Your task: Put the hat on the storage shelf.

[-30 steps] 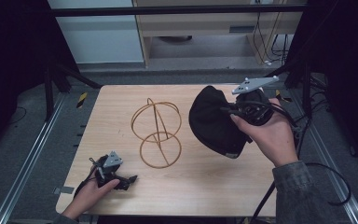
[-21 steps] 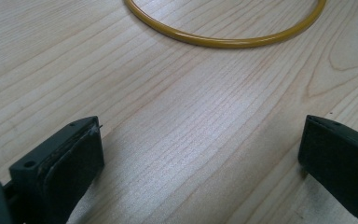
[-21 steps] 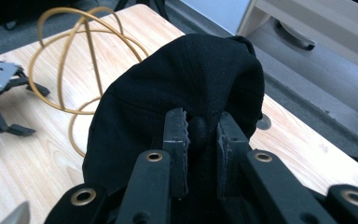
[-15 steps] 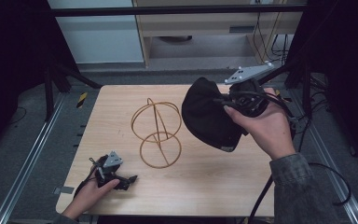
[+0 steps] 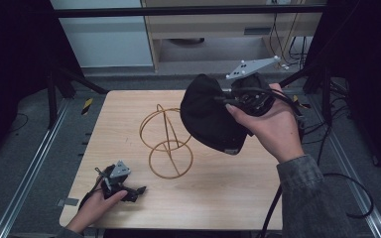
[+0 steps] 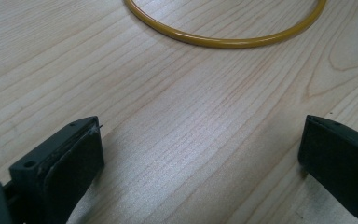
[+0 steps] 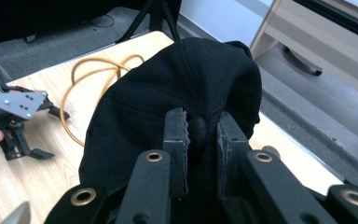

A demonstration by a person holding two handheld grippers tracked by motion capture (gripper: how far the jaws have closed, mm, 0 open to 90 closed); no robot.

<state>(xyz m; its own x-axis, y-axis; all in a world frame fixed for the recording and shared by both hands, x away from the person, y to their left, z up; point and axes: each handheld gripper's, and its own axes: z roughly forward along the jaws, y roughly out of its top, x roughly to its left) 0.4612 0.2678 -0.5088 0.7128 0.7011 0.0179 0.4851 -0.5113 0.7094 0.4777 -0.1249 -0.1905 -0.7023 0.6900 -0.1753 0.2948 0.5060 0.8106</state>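
one black cap (image 5: 211,116) — one wire stand (image 5: 166,141) — two tools

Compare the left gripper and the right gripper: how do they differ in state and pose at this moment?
The left gripper has its jaws wide open with nothing between them; the right gripper is shut on the black cap. The left gripper rests low on the wooden table, near the yellow wire stand; the right gripper is raised above the table, carrying the cap. Both have black jaws, a grey three-cornered plate and a hand holding them.
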